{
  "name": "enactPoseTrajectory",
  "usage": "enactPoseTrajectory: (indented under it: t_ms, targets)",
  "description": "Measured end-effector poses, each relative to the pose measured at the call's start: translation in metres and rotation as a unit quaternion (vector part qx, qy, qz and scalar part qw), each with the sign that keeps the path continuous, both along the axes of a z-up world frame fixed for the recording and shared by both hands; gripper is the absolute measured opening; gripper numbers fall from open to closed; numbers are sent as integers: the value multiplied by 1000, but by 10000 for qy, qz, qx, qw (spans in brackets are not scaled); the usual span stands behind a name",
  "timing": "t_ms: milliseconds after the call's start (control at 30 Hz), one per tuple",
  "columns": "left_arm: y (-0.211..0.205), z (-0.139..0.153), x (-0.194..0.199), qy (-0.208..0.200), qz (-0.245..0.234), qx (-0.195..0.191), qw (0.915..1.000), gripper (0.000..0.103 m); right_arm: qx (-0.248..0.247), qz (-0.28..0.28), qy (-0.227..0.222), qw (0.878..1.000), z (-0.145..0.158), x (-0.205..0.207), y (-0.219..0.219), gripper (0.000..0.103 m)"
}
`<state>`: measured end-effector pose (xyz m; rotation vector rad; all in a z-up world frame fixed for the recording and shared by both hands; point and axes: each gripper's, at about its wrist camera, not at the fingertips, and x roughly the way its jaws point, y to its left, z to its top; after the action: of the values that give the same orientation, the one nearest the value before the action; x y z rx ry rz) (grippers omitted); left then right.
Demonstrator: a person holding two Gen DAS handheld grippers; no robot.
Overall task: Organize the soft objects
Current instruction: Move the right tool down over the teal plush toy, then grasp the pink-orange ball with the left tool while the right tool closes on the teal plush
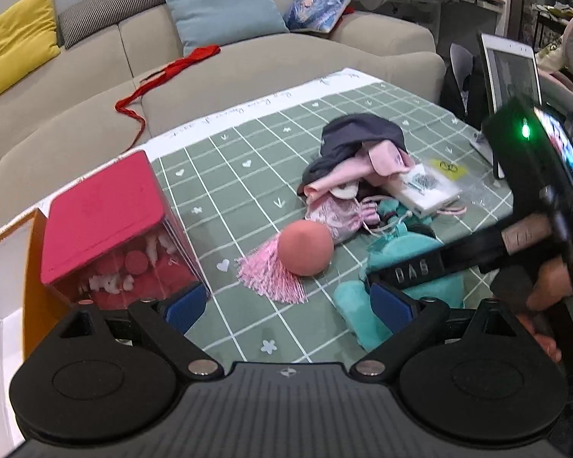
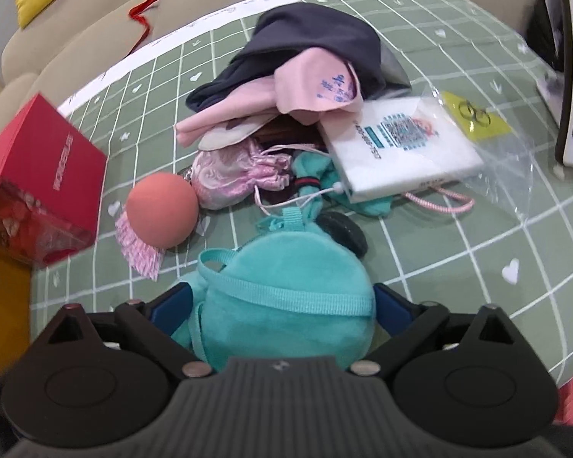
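Observation:
A teal plush pouch [image 2: 286, 305] with a webbing strap lies on the green checked tablecloth [image 2: 458, 267]. My right gripper [image 2: 282, 305] hangs over it, jaws wide, one blue pad close to each side of the pouch; I see no squeeze on it. My left gripper [image 1: 288, 305] is open over bare cloth, its right pad by the pouch's edge [image 1: 355, 305]. Just beyond are an orange-pink ball [image 1: 305, 248] on a pink tassel [image 1: 271, 274], a pink brocade pouch [image 2: 225, 175], and pink cloth under dark navy cloth [image 2: 313, 38].
A red box [image 1: 99, 221] with a clear front stands at the left, an orange-sided container [image 1: 34, 286] beside it. A white packet in a plastic bag [image 2: 397, 145] and a black disc [image 2: 343, 233] lie by the pile. A tablet [image 1: 512, 80] stands at the right. A sofa [image 1: 248, 76] is behind.

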<state>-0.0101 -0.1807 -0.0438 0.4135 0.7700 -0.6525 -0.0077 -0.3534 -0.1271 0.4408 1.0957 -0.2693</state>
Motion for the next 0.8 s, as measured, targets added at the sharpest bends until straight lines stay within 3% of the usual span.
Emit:
enactPoseTrajectory:
  t_ms: [100,333,467,667,800]
  targets:
    - [1,4,7,-1,168,-69,9998,103,-208,200,44,9996,0,-1,4,89]
    - [-7,-8,38,581,703,-204,9956,103,-162,270,87,9995,3,-6,-11,87]
    - [-22,-18,50,663,724,-232,9949,103,-166,190,124,9996,2,-6,-19,87]
    - [-48,-35,65,563,890,-130,9944,103,-237,348,84,9991,1,-8,-18,90]
    - [-66,-48,69,271,722,288,9966,103,-225,373,37,9990,0,-8,-19,92]
